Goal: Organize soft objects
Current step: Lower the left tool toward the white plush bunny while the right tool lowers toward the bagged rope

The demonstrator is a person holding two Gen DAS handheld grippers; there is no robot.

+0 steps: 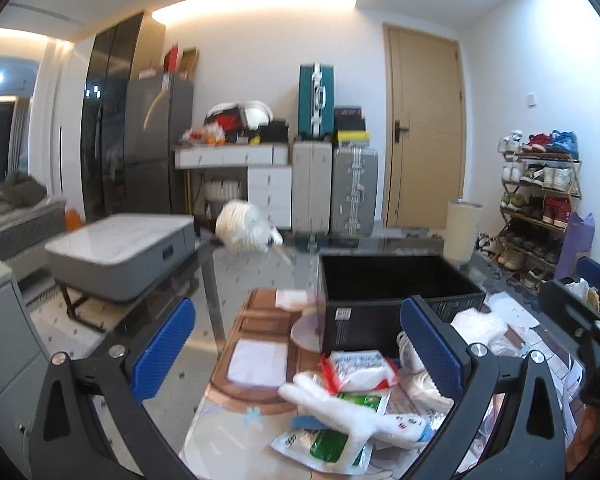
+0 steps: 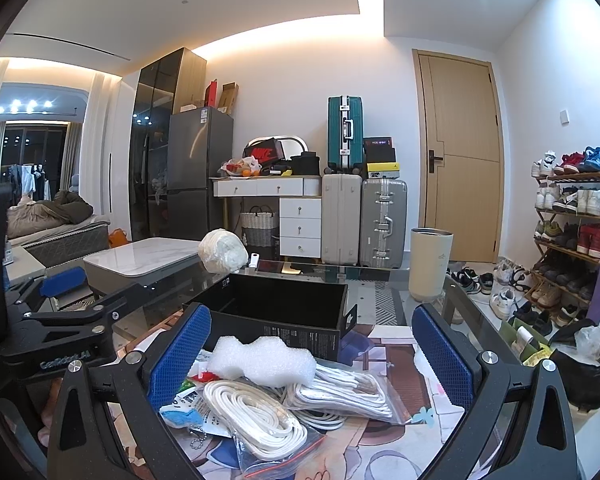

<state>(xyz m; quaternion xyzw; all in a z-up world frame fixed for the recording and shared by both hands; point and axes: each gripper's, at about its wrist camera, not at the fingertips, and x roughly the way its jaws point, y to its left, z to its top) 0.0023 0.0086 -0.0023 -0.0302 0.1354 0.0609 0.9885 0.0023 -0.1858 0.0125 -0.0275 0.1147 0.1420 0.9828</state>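
Hovering over the pile, left gripper [image 1: 300, 346] has its blue pads spread wide, nothing between them. Right gripper [image 2: 311, 354] same: wide apart, empty, above the clutter.

Left wrist view only: white plush rabbit [image 1: 354, 412] lying flat just under the left gripper, on top of green-and-white sachets [image 1: 332, 440]; a red-edged white packet [image 1: 358, 368] just behind it. White disc [image 1: 306, 332] touching the box's left wall. Right gripper's black frame pokes in at the right edge.

Right wrist view only: white foam piece [image 2: 264, 360] resting on bagged white cords [image 2: 256, 416], second bag of white cord [image 2: 348, 390] just beside it, small blue plush keychain [image 2: 180, 414] by the left pad. Left gripper's frame shows at far left.

Both views: open black box [image 2: 284, 312] just behind the pile, looks empty, on a glass table [image 2: 384, 280] with a printed mat [image 2: 400, 432]. White bundled ball [image 2: 222, 256] at the table's far edge; blurred in the left view. Cream tumbler [image 2: 430, 264] far right of the table.

Beyond: suitcases [image 2: 364, 216], shoe rack [image 2: 572, 236], wooden door [image 2: 460, 152].
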